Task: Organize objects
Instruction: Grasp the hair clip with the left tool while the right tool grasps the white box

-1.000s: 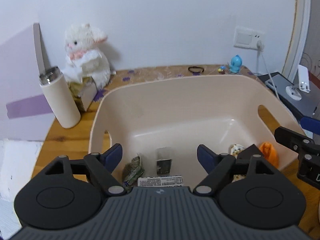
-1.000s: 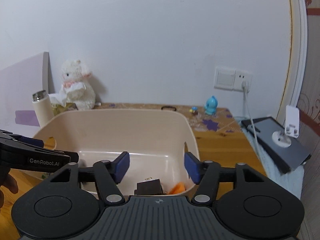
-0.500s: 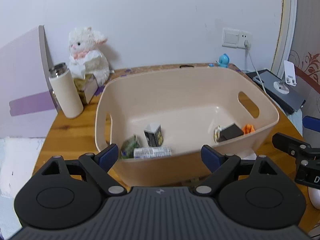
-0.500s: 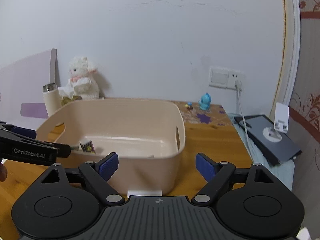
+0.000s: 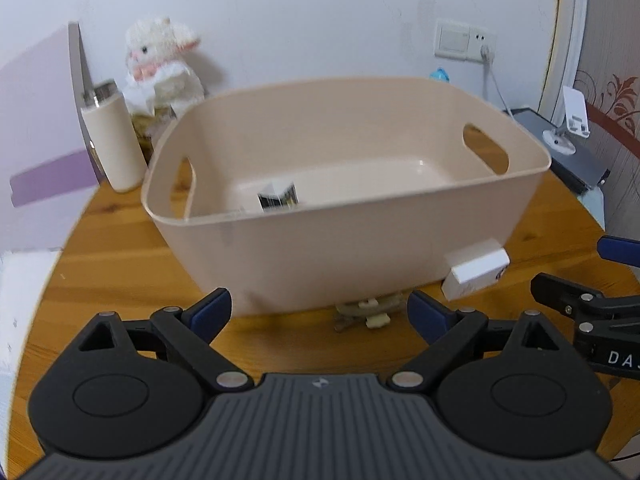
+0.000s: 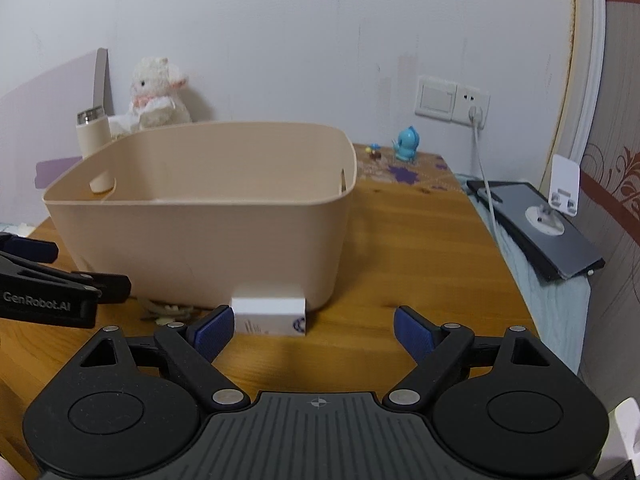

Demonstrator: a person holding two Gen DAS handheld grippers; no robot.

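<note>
Hand-held grippers, left (image 5: 319, 310) and right (image 6: 313, 324), hover spread and empty before the bin (image 5: 360, 240), the white box (image 6: 269, 316) on the desk (image 6: 400, 248) likely next.

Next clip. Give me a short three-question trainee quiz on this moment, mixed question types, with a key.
1. True or false: the small white cardboard box lies inside the beige plastic storage bin.
2. Multiple choice: what stands on the round wooden table behind the bin's left end? A) a cream insulated bottle with a steel cap B) a red mug C) a glass jar
3. Fill in: both the left gripper and the right gripper have their jaws ____.

Key: 1 false, it sits on the table against the bin's near wall; 2 A; 3 open, holding nothing.
</note>
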